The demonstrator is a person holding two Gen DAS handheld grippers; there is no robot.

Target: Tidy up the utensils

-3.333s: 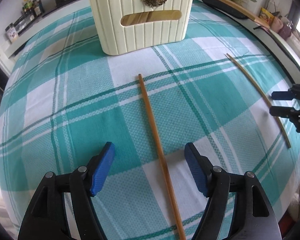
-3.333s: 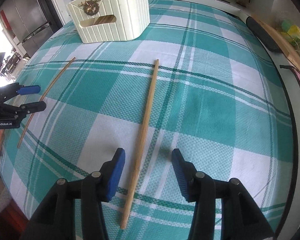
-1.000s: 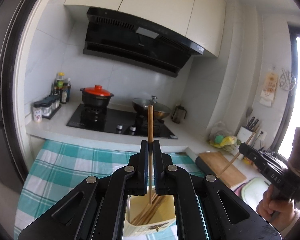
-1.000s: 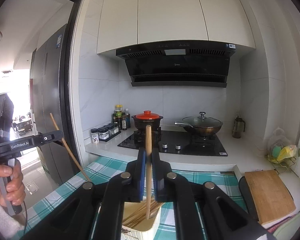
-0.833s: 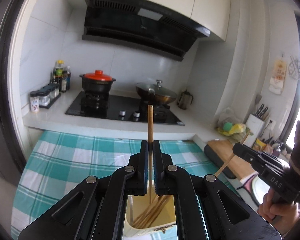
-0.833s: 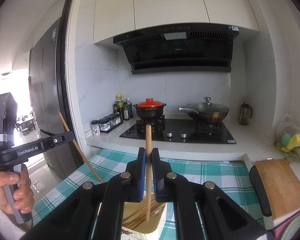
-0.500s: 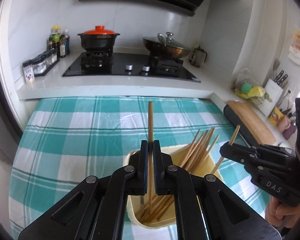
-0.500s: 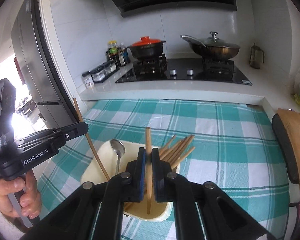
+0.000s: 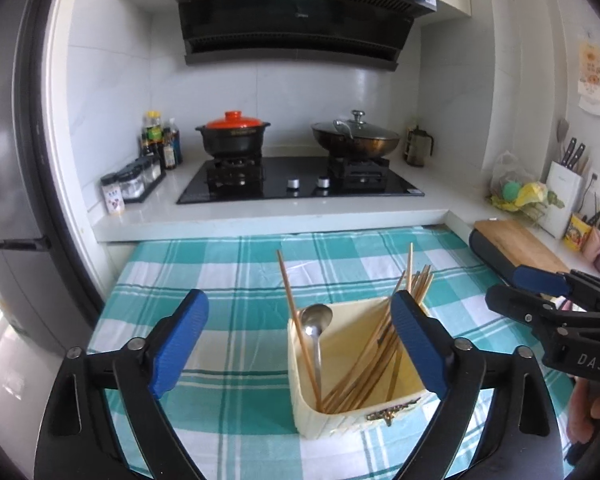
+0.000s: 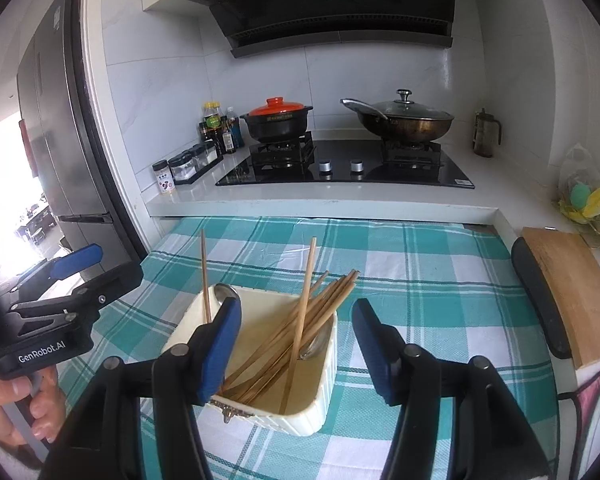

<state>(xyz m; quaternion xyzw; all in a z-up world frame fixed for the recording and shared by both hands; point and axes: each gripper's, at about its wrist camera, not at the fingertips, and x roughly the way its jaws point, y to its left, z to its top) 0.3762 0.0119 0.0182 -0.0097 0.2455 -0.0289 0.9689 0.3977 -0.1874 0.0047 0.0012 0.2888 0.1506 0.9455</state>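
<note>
A cream ribbed holder point(image 9: 340, 420) point(image 10: 300, 420) stands on the teal checked cloth, holding several wooden chopsticks point(image 9: 364, 364) point(image 10: 288, 336) and a metal spoon point(image 9: 315, 318). My left gripper point(image 9: 300, 340) hovers just above and in front of it, jaws opening wide, with no pad touching anything. One chopstick point(image 9: 294, 308) point(image 10: 205, 280) leans loose at the holder's left end beside the spoon. My right gripper point(image 10: 298, 350) point(image 9: 520, 290) is at the other side, jaws opening, with a freed chopstick point(image 10: 304, 304) standing in the holder between them. The left gripper point(image 10: 96, 270) shows at the left edge.
Behind the table runs a white counter point(image 9: 260, 220) with a black hob point(image 9: 300, 184), a red-lidded pot point(image 9: 232, 136) and a lidded wok point(image 9: 356, 136). A wooden cutting board point(image 10: 568, 292) lies at the right. A dark fridge point(image 10: 56, 140) stands left.
Both grippers came down over the holder while shut on a chopstick each. Now both sets of jaws have spread apart and the two chopsticks stand loose in the holder.
</note>
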